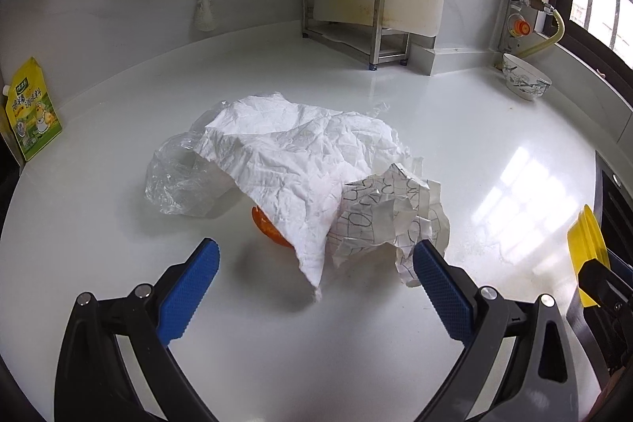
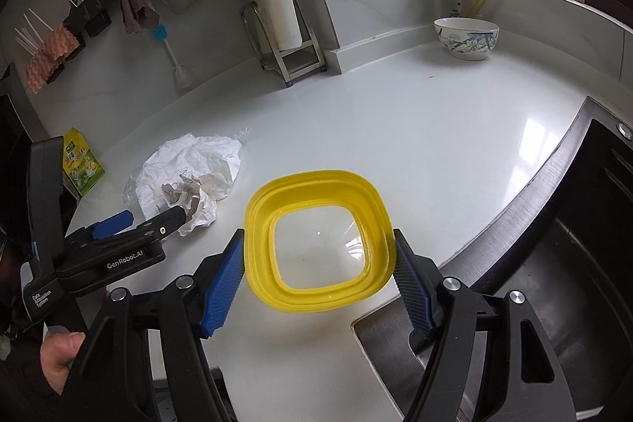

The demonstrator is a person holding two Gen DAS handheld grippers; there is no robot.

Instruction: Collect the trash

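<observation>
The white kitchen table [image 1: 455,129] carries a trash heap — crumpled tissue [image 1: 292,161], scribbled paper [image 1: 391,208], clear plastic [image 1: 178,180], something orange [image 1: 269,228]. Your left tongs [image 1: 316,279] gape wide just before it; your right tongs [image 2: 318,279] clamp a yellow container [image 2: 316,184] beside the sink [image 2: 554,263].

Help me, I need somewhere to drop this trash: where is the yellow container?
The right gripper holds the yellow container above the counter's edge beside the sink, right of the crumpled paper pile.
</observation>
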